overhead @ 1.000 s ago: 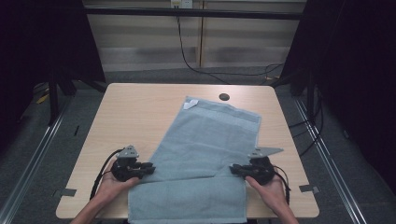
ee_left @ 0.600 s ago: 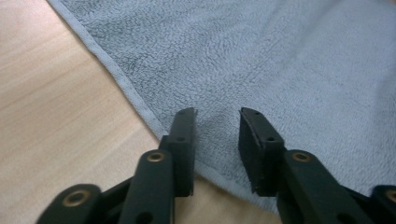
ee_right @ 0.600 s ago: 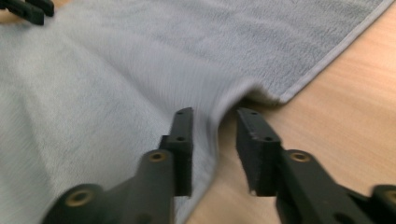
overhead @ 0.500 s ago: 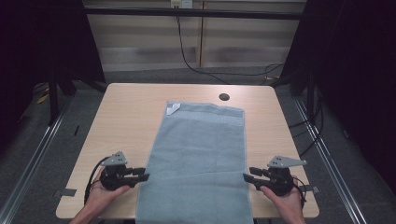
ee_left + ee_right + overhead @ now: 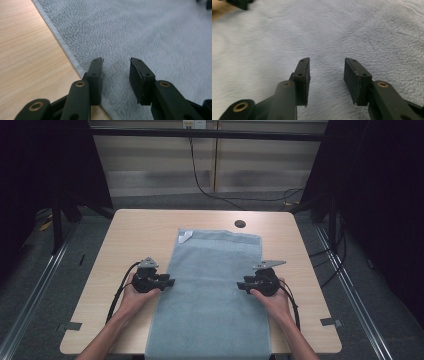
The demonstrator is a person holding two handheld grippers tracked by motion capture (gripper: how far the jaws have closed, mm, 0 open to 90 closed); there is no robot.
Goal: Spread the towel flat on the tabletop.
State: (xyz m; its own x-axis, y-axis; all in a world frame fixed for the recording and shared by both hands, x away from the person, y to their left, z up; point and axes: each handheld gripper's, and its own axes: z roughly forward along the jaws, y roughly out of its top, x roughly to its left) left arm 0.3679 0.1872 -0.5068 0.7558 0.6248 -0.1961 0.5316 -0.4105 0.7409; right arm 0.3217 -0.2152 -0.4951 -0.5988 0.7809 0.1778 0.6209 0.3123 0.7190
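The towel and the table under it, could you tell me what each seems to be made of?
The towel looks like soft terry or fleece cloth, pale grey-blue and matte: the left gripper view shows a fuzzy nap and a stitched hem along its edge. The table seems to be light wood or wood-look laminate, smooth with fine straight grain lines; which of the two I cannot tell.
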